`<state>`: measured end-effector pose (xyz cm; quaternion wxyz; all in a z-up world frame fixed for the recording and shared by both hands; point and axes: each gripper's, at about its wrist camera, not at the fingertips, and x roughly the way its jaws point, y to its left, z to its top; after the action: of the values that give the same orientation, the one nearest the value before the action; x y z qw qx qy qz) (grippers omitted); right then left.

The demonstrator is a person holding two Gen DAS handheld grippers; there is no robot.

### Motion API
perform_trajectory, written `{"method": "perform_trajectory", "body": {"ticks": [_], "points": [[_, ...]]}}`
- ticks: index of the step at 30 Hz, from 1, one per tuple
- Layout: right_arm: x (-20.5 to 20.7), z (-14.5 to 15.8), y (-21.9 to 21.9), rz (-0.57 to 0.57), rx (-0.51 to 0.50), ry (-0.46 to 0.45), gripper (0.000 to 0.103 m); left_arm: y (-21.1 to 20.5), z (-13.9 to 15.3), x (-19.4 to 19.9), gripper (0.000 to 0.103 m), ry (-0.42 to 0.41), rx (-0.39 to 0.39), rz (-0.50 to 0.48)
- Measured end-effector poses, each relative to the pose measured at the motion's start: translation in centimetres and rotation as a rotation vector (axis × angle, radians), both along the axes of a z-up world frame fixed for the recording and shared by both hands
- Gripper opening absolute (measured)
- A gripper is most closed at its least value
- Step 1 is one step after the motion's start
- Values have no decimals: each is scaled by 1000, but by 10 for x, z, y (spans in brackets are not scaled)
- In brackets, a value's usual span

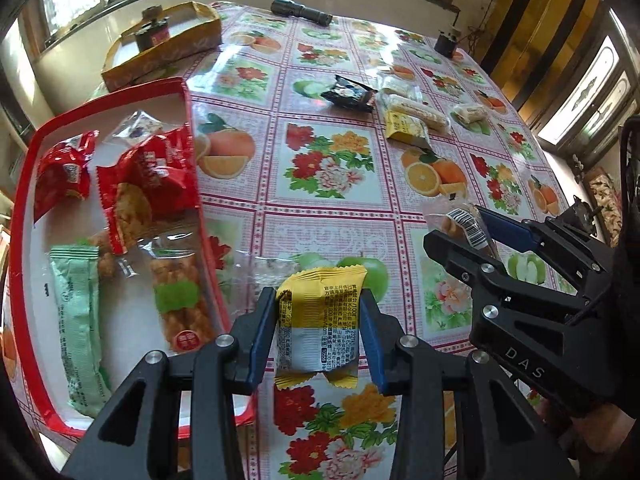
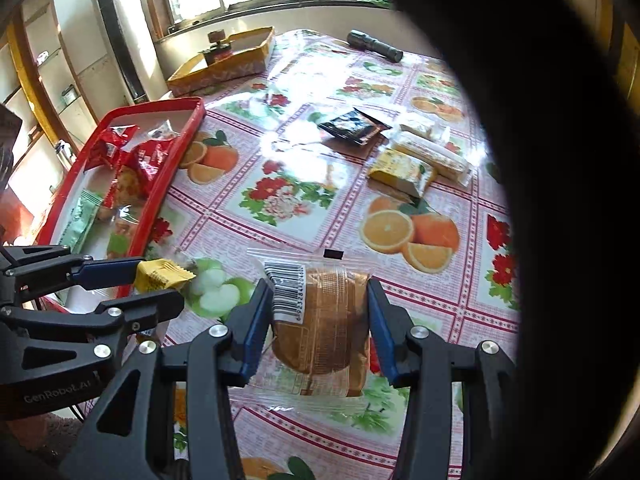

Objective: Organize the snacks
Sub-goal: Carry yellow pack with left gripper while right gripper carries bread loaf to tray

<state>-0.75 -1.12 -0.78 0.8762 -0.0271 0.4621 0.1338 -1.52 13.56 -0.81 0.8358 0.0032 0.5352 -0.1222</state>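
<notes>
My left gripper (image 1: 318,332) is shut on a yellow-and-white snack packet (image 1: 318,320), held above the tablecloth just right of the red tray (image 1: 192,152). The tray holds red packets (image 1: 148,184), a pale green packet (image 1: 80,320) and a clear pack of twisted snacks (image 1: 180,300). My right gripper (image 2: 320,320) is shut on a clear-wrapped brown cake with a barcode label (image 2: 324,320). In the left wrist view the right gripper (image 1: 476,224) is at the right with that cake (image 1: 460,224). Loose snacks lie farther back: a black packet (image 1: 348,94), a yellow packet (image 1: 406,126) and pale bars (image 1: 420,112).
A yellow cardboard tray (image 1: 168,48) with a small dark jar stands at the back left. A black flashlight (image 1: 302,10) lies at the far edge, a small dark object (image 1: 446,42) at the back right. A dark shape blocks the right side of the right wrist view (image 2: 560,200).
</notes>
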Motion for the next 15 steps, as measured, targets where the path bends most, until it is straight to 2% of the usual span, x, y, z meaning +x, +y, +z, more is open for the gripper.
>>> {"method": "perform_trajectory", "body": {"ticks": [15], "points": [[12,25,127,295,42,-53,48,117,18,-3,40,-43,26,263]]}}
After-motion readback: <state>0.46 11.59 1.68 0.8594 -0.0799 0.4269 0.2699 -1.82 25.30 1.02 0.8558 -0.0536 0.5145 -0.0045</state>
